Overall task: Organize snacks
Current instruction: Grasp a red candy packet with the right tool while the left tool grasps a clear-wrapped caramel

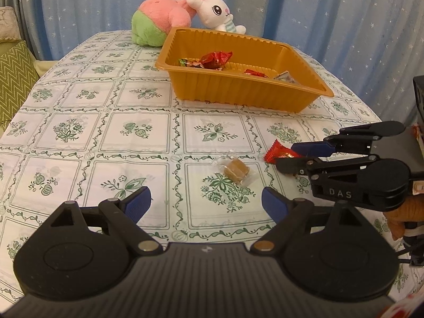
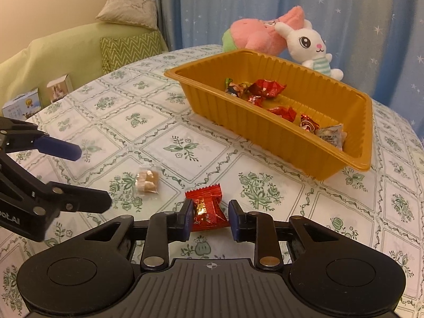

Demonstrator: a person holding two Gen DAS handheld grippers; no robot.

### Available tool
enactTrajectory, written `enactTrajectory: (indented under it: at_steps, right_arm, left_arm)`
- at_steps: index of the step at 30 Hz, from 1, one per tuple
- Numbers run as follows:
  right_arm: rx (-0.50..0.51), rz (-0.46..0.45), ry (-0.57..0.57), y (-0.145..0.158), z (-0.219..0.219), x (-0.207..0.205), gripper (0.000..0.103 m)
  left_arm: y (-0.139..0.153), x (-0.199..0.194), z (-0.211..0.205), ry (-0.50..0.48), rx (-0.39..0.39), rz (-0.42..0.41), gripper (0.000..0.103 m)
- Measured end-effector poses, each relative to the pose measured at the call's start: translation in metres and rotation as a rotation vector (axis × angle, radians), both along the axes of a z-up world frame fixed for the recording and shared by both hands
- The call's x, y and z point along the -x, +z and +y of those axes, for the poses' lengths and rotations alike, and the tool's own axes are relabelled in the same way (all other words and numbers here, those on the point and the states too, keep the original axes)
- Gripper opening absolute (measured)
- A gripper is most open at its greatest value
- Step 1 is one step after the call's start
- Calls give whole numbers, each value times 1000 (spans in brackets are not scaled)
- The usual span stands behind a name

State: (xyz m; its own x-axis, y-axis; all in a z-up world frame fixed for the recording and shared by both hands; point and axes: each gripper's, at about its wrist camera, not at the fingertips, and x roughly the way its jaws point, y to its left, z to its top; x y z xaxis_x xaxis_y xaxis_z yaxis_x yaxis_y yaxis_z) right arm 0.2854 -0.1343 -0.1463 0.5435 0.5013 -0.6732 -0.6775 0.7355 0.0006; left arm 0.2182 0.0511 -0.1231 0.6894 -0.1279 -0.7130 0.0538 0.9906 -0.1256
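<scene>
An orange plastic tray point(image 1: 238, 92) point(image 2: 265, 137) on the table holds several wrapped snacks. A red wrapped candy point(image 2: 206, 209) point(image 1: 278, 153) lies on the tablecloth between my right gripper's point(image 2: 209, 217) pads, which stand on either side of it with a small gap on the right. A clear-wrapped brown biscuit point(image 1: 235, 171) point(image 2: 147, 181) lies on the cloth ahead of my left gripper point(image 1: 206, 202), which is open and empty. The right gripper shows at the right of the left wrist view point(image 1: 288, 155); the left gripper shows at the left of the right wrist view point(image 2: 92, 177).
A pink and green plush point(image 1: 161, 18) point(image 2: 254, 31) and a white rabbit plush point(image 1: 217, 10) point(image 2: 310, 45) sit behind the tray. A green sofa with cushions point(image 2: 79, 47) stands off the table's left. Small boxes point(image 2: 39, 98) stand at the table's far left edge.
</scene>
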Motion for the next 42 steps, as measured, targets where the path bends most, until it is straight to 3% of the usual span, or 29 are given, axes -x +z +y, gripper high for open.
enactTrajectory:
  at_steps: [7, 15, 22, 26, 30, 32, 34, 42]
  right_arm:
    - [-7, -1, 14, -4, 3, -3, 29]
    - [-15, 40, -43, 1, 1, -5, 23]
    - [-76, 54, -185, 15, -19, -11, 22]
    - [-79, 41, -210, 21, -24, -11, 22]
    - [-87, 38, -225, 23, -27, -13, 23]
    - [-91, 36, -233, 23, -29, -14, 23]
    - [-93, 35, -243, 23, -30, -15, 22]
    - [-98, 35, -267, 25, -36, -17, 22]
  left_arm:
    - [-2, -2, 1, 9, -1, 0, 89]
    - [-2, -6, -5, 6, 13, -21, 88]
    - [-3, -17, -19, -10, 46, -47, 75]
    - [-13, -24, -25, -18, 61, -36, 61]
    - [-17, -26, -27, -6, 67, -52, 57]
    - [-18, -29, -28, 3, 72, -56, 48]
    - [-18, -30, -31, 0, 54, -57, 40]
    - [-19, -31, -44, -30, -45, -64, 24]
